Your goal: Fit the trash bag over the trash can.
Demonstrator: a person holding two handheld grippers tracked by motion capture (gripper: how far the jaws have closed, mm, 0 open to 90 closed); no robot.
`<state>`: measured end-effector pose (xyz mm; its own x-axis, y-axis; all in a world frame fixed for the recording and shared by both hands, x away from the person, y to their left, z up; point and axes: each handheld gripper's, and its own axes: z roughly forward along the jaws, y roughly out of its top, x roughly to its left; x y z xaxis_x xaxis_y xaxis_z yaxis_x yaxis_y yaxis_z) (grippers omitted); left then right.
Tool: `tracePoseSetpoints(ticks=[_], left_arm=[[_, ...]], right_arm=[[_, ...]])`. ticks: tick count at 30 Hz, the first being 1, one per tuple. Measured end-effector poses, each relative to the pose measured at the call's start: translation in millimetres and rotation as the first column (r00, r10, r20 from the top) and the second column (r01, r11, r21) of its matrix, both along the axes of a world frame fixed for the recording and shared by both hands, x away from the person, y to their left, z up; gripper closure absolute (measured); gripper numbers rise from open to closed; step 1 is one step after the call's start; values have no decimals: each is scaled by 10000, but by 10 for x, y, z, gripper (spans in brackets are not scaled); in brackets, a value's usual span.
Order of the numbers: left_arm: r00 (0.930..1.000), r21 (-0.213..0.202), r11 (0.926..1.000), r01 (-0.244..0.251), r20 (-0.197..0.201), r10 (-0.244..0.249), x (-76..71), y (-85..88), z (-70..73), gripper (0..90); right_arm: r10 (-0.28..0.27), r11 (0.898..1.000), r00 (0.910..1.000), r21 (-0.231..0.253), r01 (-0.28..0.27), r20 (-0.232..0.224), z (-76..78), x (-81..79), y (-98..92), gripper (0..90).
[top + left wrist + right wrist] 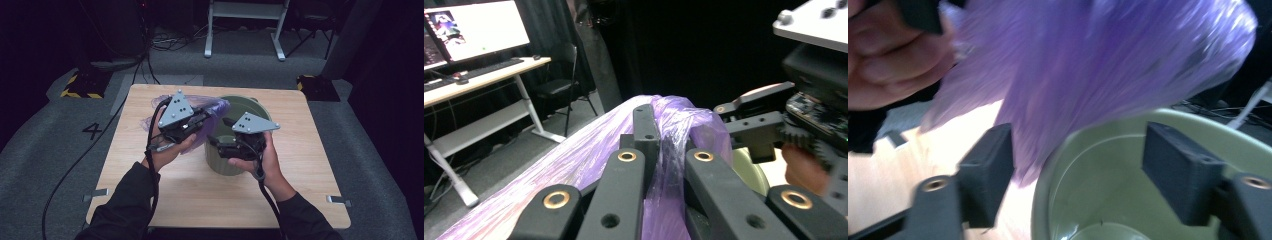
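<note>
A thin purple plastic bag (216, 108) hangs over the left rim of a green round bin (252, 106) at the middle of the wooden table (305, 165). My left gripper (650, 131) is shut on a bunched fold of the bag (584, 160), held up beside the bin. My right gripper (1079, 165) stands open at the bin's near rim (1048, 175), jaws wide apart, with the bag's lower edge (1088, 70) hanging just ahead of them. In the high view the right gripper (221, 134) sits over the bin's front.
The table stands on grey carpet with black curtains around. A white desk frame (245, 20) stands behind it, and a cable (85, 155) trails off the left. In the left gripper view a desk with a monitor (474, 25) is at left.
</note>
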<state>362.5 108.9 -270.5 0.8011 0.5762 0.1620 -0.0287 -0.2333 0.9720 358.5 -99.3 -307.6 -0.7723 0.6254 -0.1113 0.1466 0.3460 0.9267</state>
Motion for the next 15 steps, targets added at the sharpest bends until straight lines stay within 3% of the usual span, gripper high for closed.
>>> tracePoseSetpoints(ticks=[5, 8, 11, 15], left_arm=[[10000, -101, 9999, 6, 12, -6, -3, 35, 0, 888], [10000, -129, 9999, -26, 7, 26, -8, 94, 7, 888], [10000, 136, 9999, -11, 30, 11, -3, 145, 21, 887], [9999, 234, 9997, -22, -117, 25, 14, 202, 24, 886]], right_arm=[[-11, 9995, 9994, 301, 1, 333, -9, 33, 12, 672], [-142, 9994, 9984, 325, 124, 547, -19, 49, -6, 812], [-293, 9990, 9956, 355, 262, 895, 10, 31, -42, 868], [-713, 9974, 9848, 227, 685, 1585, 101, 4, -102, 894]])
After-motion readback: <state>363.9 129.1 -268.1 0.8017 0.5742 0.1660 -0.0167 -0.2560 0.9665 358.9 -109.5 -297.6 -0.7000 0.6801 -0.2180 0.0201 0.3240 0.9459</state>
